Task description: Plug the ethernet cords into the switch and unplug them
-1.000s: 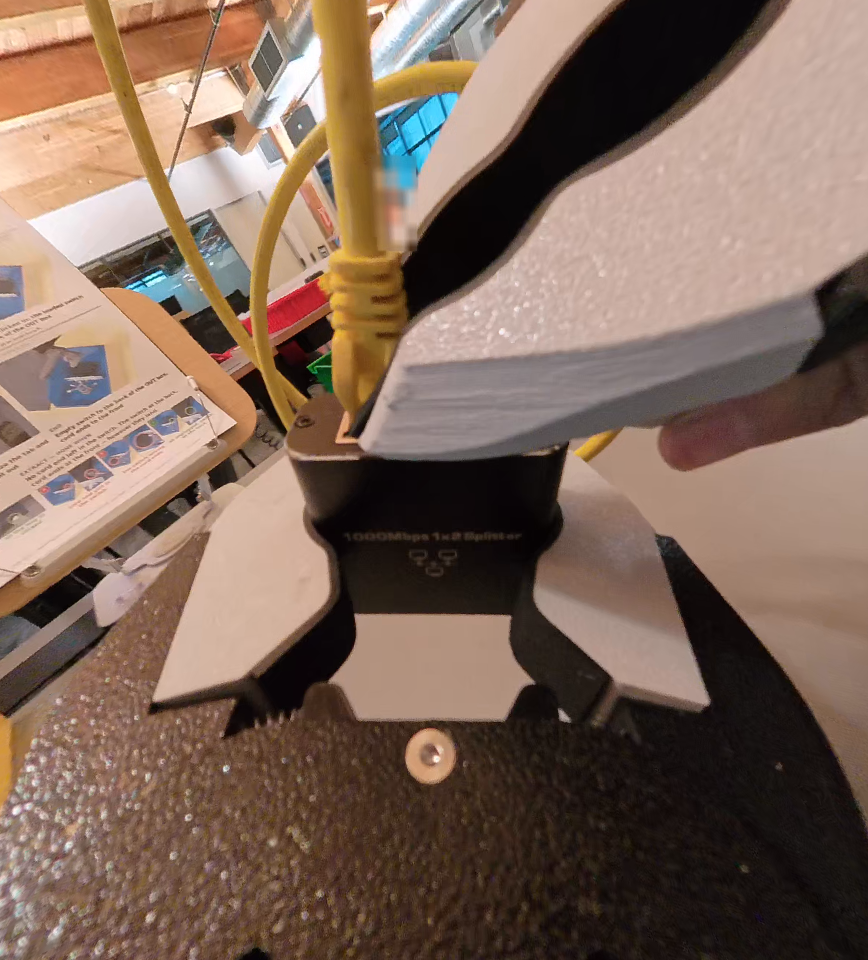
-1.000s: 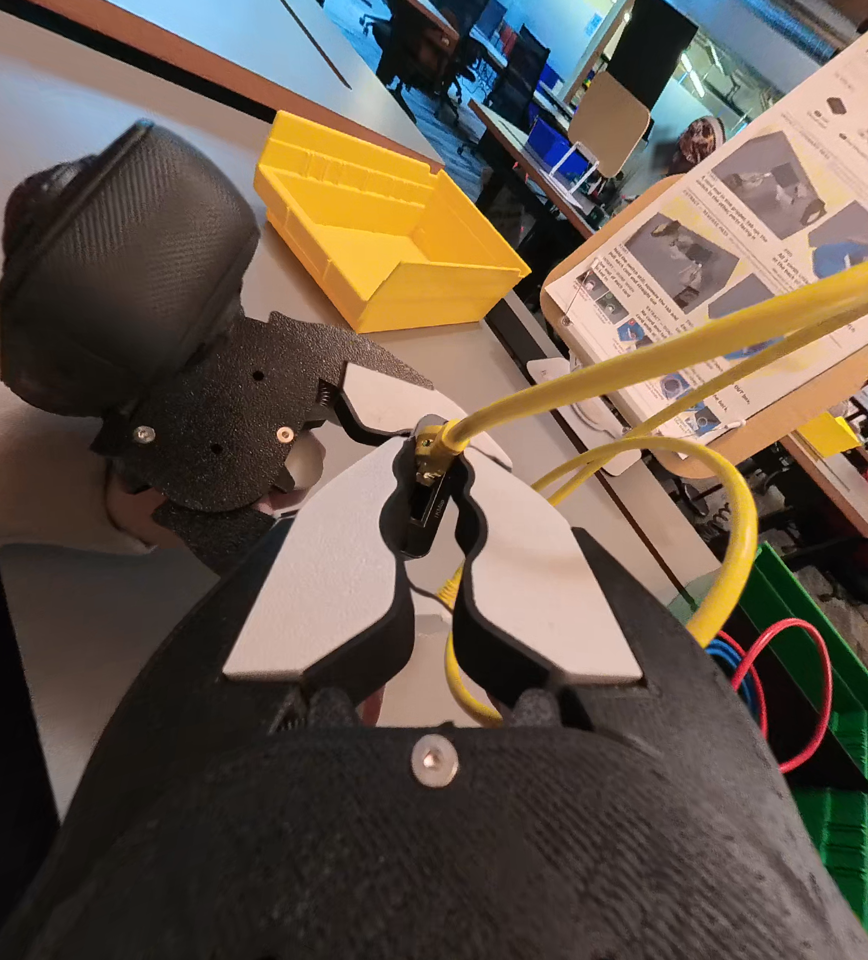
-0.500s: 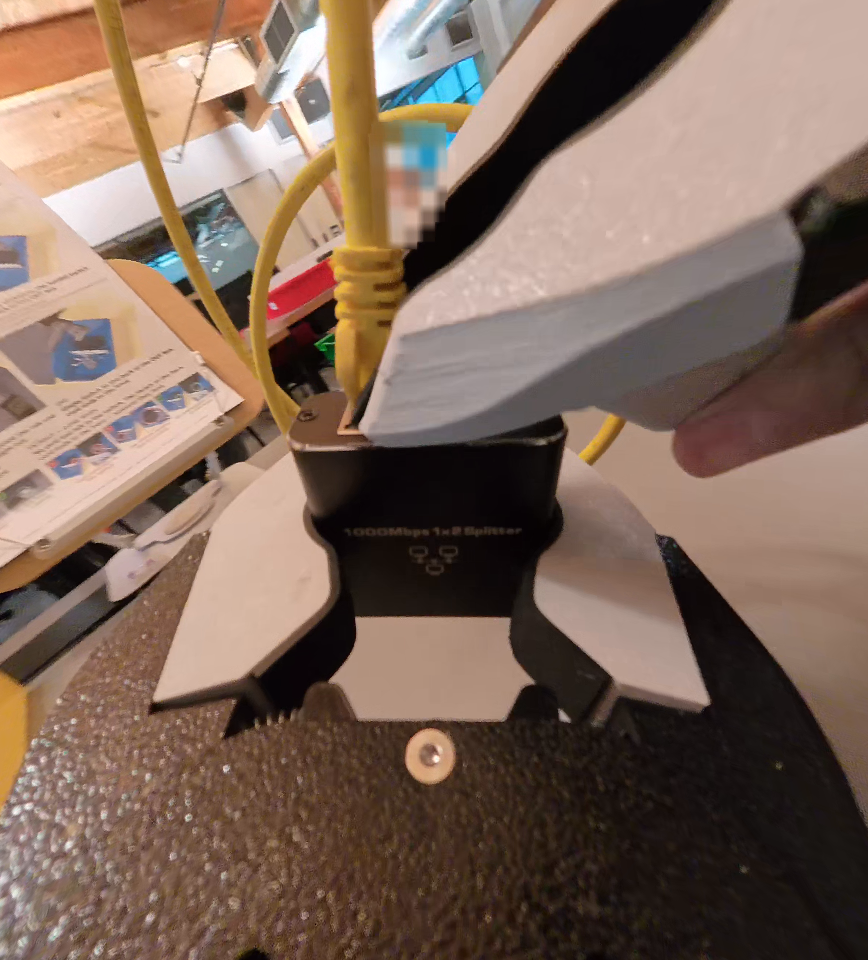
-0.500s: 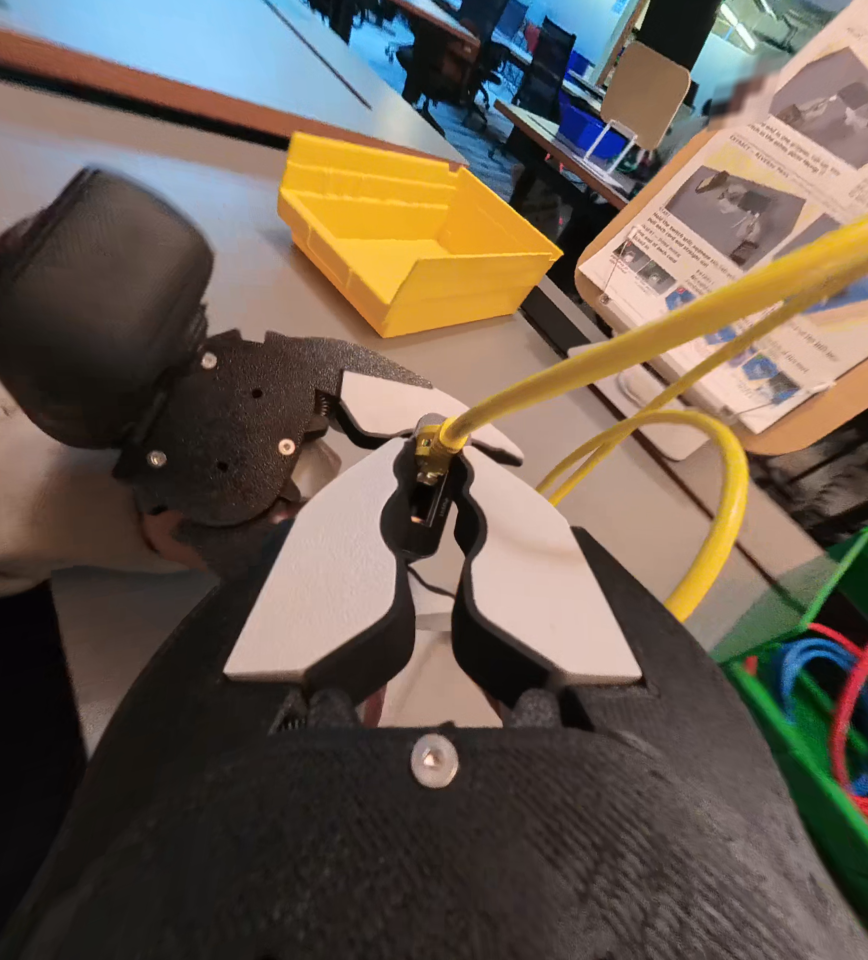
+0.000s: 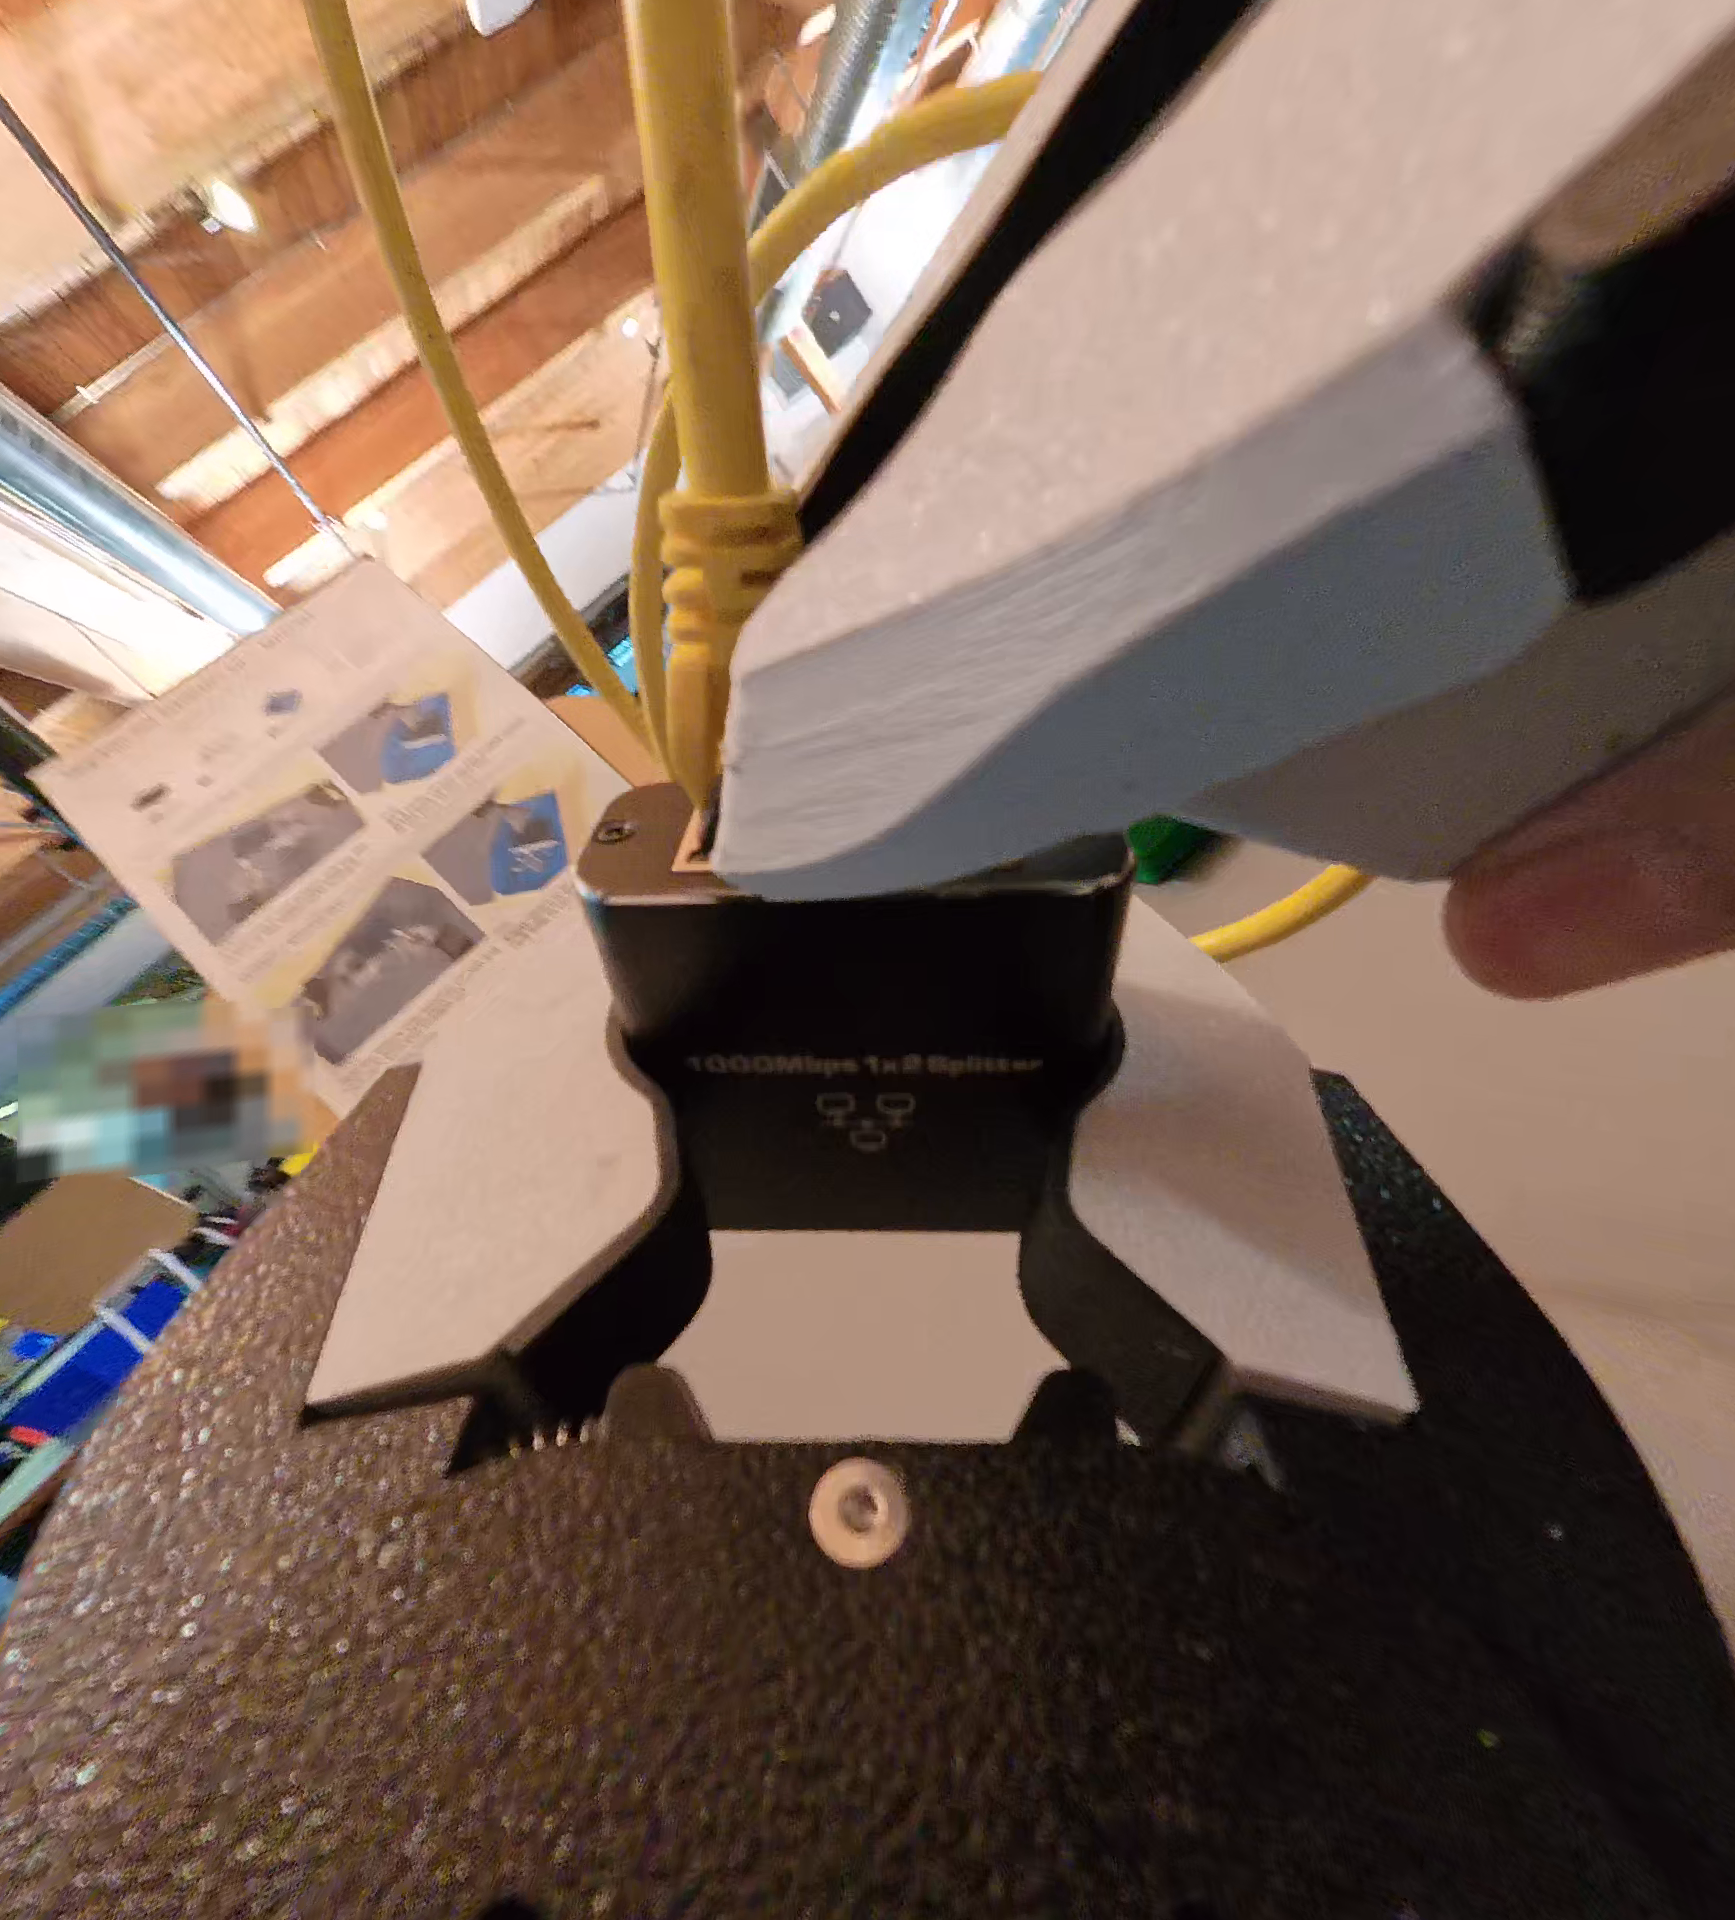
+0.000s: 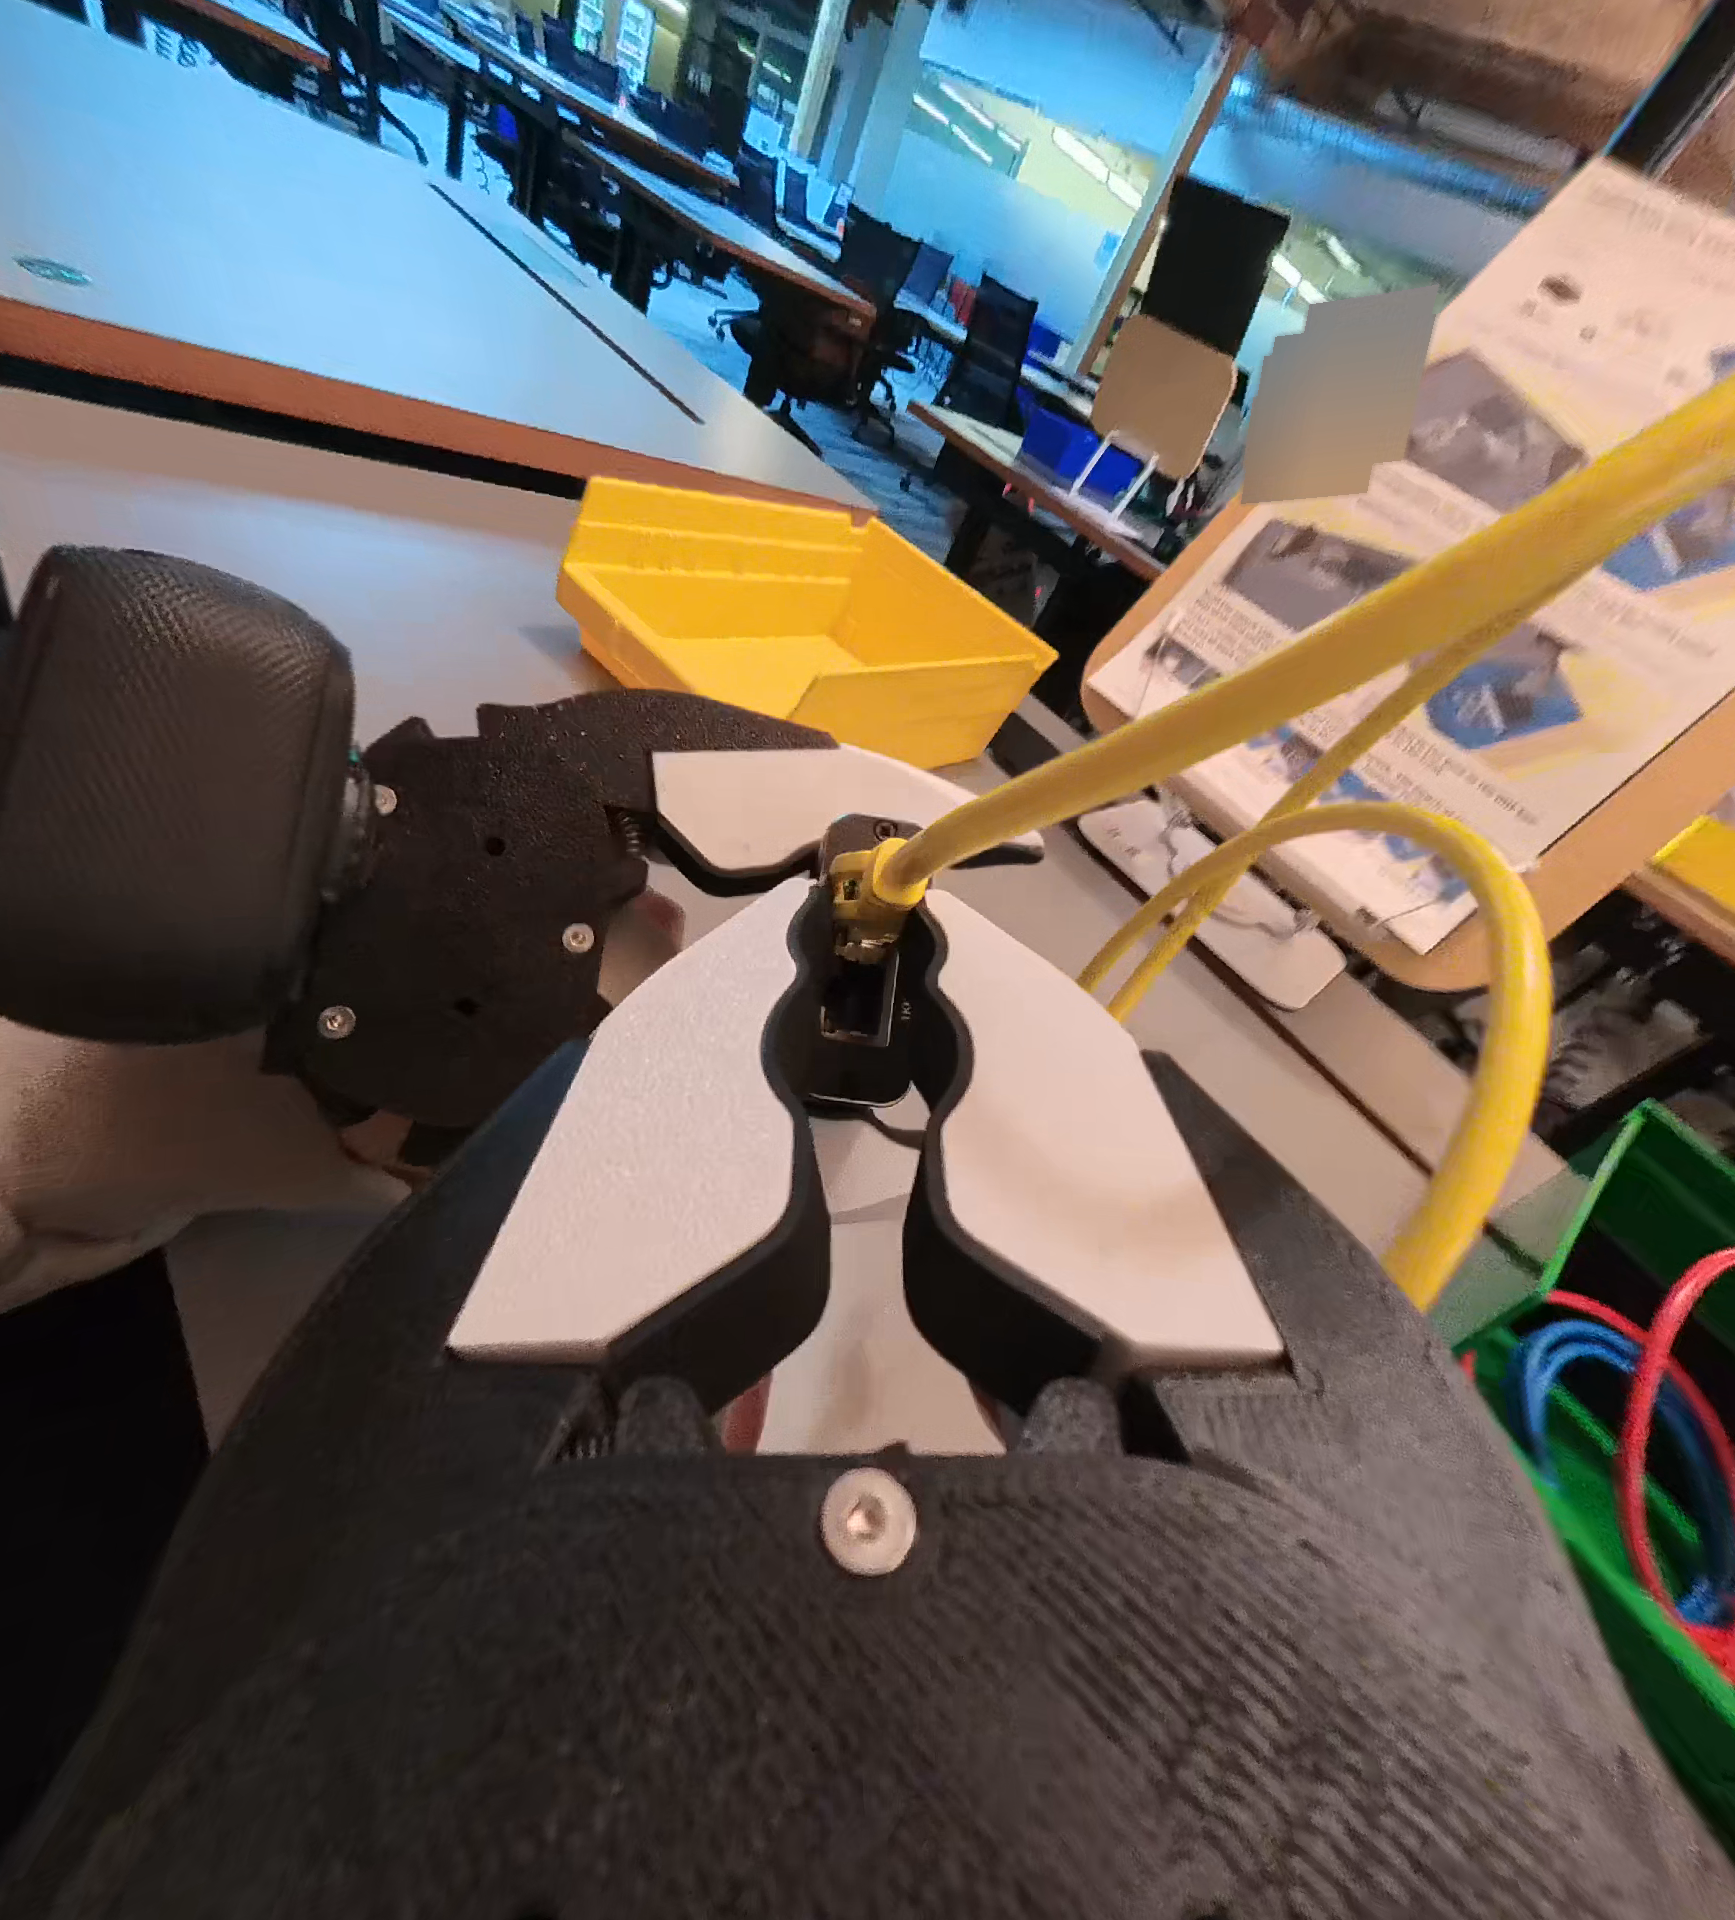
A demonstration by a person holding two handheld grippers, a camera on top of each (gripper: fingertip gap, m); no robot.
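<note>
Left gripper (image 5: 868,1049) clamped on the black splitter (image 5: 858,971). Right gripper (image 6: 868,961) pinching the yellow plug (image 6: 858,899), seemingly barely seated in the upper port. Best to pull straight along the port axis, latch tab pressed, splitter held steady.

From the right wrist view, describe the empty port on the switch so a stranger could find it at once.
Start at the yellow bin on the grey table, then come nearer to the small black switch framed between the right gripper fingers. On its facing end sit two ports: the empty port is the nearer, dark square opening, while its neighbour holds the yellow cord's plug.
</note>
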